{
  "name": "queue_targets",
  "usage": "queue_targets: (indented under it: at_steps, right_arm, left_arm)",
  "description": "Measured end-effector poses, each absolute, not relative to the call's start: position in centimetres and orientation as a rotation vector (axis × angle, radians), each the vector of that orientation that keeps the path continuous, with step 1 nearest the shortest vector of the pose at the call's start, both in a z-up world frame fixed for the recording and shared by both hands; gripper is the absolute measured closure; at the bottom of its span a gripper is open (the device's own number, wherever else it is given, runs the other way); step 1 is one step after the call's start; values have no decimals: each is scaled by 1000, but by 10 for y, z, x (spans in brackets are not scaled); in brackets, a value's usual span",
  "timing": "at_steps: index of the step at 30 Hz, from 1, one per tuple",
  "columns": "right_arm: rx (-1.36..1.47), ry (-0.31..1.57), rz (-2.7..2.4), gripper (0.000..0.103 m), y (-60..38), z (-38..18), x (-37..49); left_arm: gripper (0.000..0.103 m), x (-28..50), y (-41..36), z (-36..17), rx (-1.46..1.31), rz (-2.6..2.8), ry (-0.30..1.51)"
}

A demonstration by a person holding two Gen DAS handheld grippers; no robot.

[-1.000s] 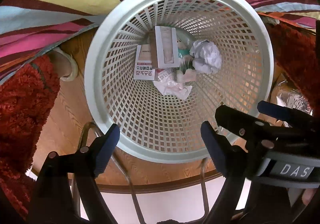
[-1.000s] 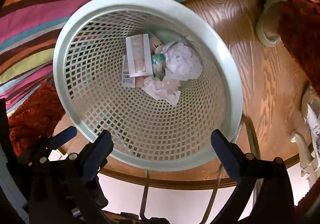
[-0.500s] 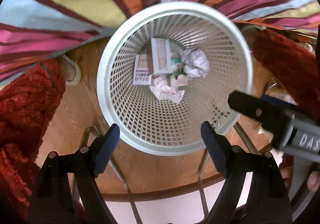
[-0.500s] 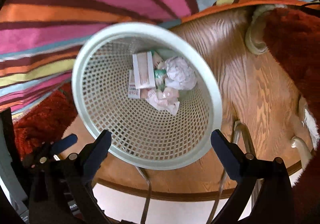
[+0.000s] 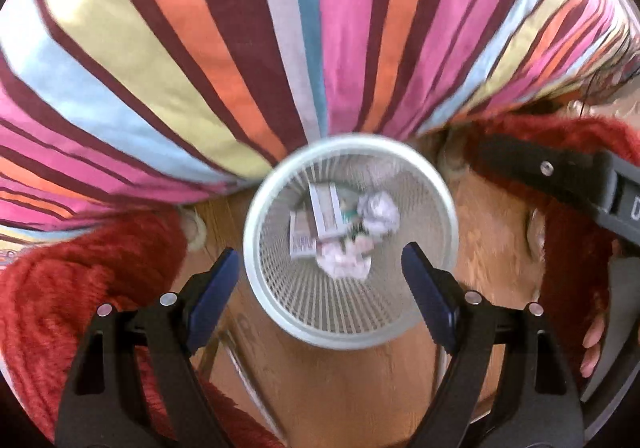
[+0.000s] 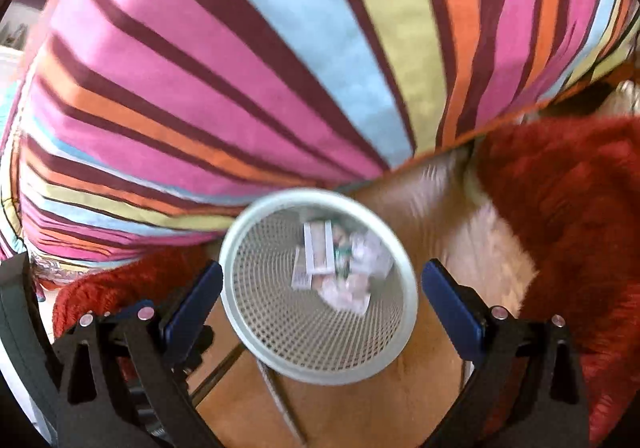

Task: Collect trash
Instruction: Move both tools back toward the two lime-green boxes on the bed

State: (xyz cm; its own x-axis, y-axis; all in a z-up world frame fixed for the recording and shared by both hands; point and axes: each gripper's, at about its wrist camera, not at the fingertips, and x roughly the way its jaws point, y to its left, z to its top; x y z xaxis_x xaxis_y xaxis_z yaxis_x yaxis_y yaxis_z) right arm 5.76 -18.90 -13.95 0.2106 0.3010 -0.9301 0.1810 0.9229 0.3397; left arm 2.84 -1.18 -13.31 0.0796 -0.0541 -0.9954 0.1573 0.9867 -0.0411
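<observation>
1. A wooden floor (image 5: 360, 388) with visible grain carries everything.
2. A pale mesh wastebasket (image 5: 448, 208) stands on the floor near the centre.
3. A shaggy red rug (image 5: 80, 308) lies on the floor at left, and more red pile at right.
4. A striped cover (image 5: 200, 68) spreads across the far side.

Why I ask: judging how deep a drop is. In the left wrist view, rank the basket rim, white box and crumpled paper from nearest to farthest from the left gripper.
1. The basket rim, between and below the open left gripper fingers.
2. The white box, left, and crumpled paper, right, both at the basket bottom: too close to call.
</observation>
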Motion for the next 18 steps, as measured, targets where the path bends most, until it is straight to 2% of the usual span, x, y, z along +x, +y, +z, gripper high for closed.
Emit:
queue_targets:
  at_steps: [5,8,11,18]
  right_arm:
    - [359,1183,148,8,-192,-93,57]
    - [270,967,179,8,-190,-49,55]
    - [188,836,195,8,-187,-22,55]
    - [173,732,280,8,-185,6,82]
  left_arm:
    - [22,27,-7,-83,72,-134,1244]
    - [22,27,-2,-51,64,-111,1084]
    - [22,29,4,-27,48,-88,969]
    - [22,49,7,5,104,-75,835]
